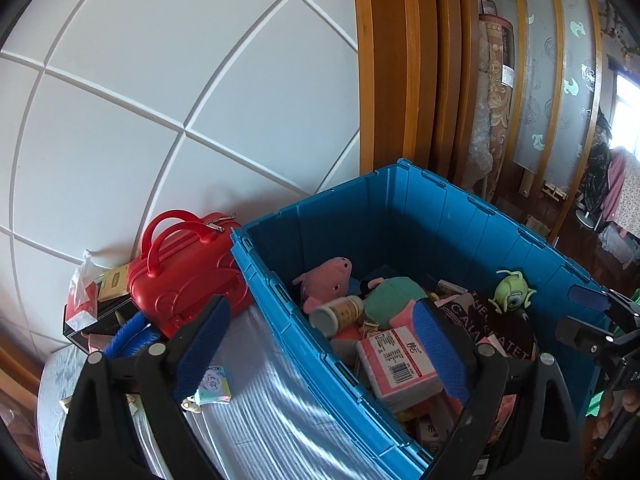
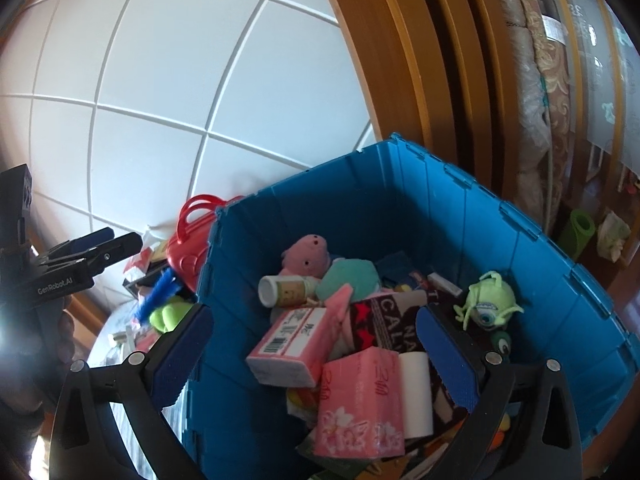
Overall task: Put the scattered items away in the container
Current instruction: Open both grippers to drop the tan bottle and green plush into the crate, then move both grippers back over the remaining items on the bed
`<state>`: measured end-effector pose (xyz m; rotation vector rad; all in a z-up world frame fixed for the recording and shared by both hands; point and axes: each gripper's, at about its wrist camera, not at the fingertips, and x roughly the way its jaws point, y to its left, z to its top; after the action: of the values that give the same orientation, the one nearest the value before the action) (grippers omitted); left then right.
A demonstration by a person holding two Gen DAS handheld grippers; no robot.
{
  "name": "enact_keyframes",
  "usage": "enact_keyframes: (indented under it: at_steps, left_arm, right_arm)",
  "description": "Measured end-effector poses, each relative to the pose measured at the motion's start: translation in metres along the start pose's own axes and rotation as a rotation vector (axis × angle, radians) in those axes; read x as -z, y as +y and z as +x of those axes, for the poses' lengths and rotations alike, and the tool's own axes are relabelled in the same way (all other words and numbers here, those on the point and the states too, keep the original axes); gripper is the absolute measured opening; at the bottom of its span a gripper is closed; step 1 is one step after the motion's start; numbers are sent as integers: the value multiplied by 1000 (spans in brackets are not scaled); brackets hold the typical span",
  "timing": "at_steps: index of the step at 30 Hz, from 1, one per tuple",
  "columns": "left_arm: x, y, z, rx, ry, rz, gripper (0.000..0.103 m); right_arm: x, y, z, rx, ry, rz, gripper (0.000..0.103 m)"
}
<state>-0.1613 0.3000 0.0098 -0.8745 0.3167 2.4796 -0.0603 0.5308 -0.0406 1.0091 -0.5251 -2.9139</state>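
Note:
A blue plastic crate [image 1: 460, 216] [image 2: 460, 216] holds many items: a pink pig plush [image 1: 326, 282] [image 2: 306, 252], a green one-eyed monster plush [image 1: 512, 292] [image 2: 488, 304], a pink tissue pack [image 2: 360, 404], a labelled pink pack [image 1: 400, 364] [image 2: 286, 344] and a small bottle [image 1: 336, 312] [image 2: 284, 290]. My left gripper [image 1: 320, 352] is open and empty, straddling the crate's near left wall. My right gripper [image 2: 316, 360] is open and empty above the crate's contents. Outside on the table lie a red toy suitcase [image 1: 184, 276] [image 2: 190, 248], a blue brush [image 1: 128, 334] [image 2: 158, 290] and a small pastel card [image 1: 214, 384].
The crate stands on a silvery table cover [image 1: 256, 412] against a white panelled wall [image 1: 160, 100]. A black box and packets [image 1: 86, 312] sit behind the suitcase. A wooden door frame [image 1: 400, 60] and rolled rugs [image 1: 494, 92] stand to the right.

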Motion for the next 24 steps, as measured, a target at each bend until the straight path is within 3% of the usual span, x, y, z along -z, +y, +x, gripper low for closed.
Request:
enact_keyframes:
  at_steps: [14, 24]
  left_arm:
    - [47, 49, -39, -57, 2, -50, 93]
    - [82, 114, -67, -87, -2, -118, 93]
  right_arm:
    - [13, 52, -15, -49, -10, -56, 103]
    - [29, 124, -12, -73, 7, -125, 103]
